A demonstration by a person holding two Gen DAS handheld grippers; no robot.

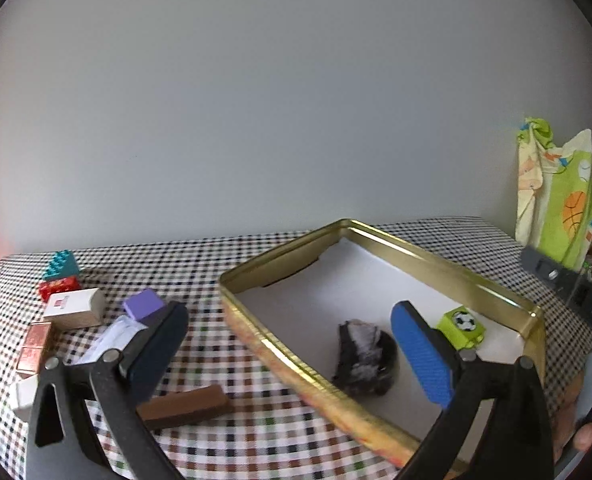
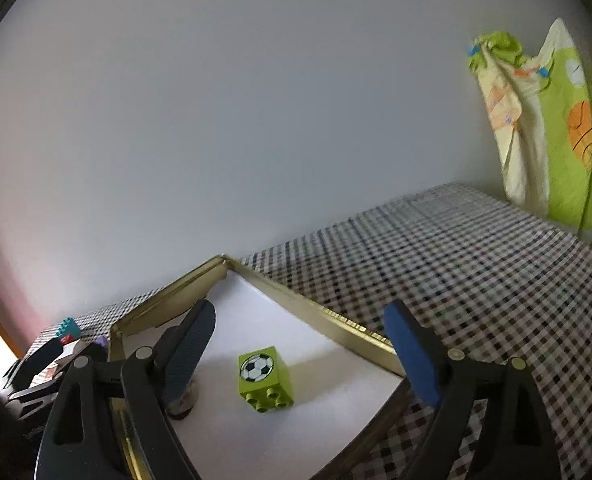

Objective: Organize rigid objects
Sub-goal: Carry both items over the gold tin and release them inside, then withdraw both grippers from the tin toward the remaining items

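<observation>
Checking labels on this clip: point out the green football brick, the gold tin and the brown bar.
green football brick (image 2: 257, 367), right wrist view, football face
gold tin (image 1: 279, 344), left wrist view, near wall
brown bar (image 1: 183, 404), left wrist view, top face

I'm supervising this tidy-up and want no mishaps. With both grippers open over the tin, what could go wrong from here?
1. The left gripper straddles the gold tin's near wall; moving sideways could catch it and drag the tin.
2. The green football brick lies tipped on its side between the right gripper's fingers; a careless sweep might knock it.
</observation>
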